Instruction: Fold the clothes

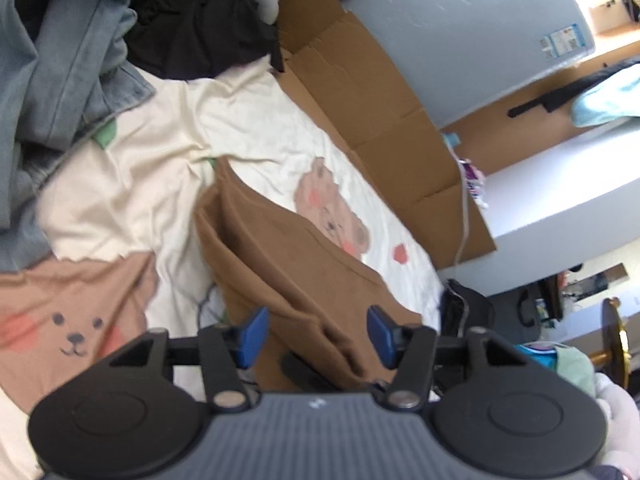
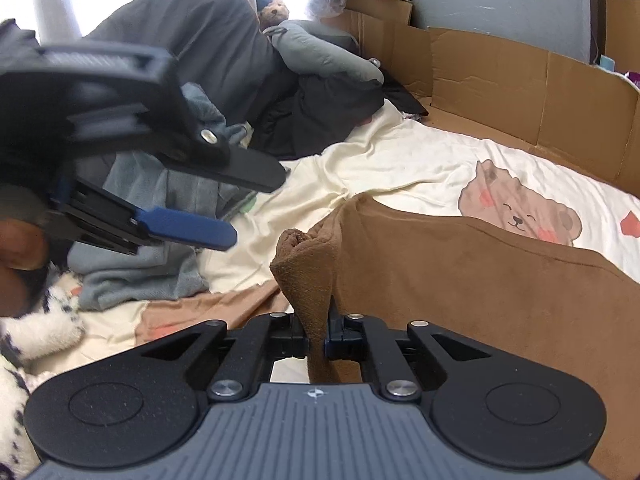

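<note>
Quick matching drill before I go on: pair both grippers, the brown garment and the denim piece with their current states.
1 left hand-held gripper
2 right hand-held gripper
3 brown garment
4 denim garment

a shut on cloth
b heaped at the side of the bear-print sheet
c open
d pinched at one bunched end

Pairs: 1-c, 2-a, 3-d, 4-b

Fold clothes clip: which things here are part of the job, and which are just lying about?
In the job:
- brown garment
- right tongs, shut on it
- left tongs, open
- bear-print sheet underneath

Lying about:
- denim pile
- black clothing
- teddy bear
- cardboard
</note>
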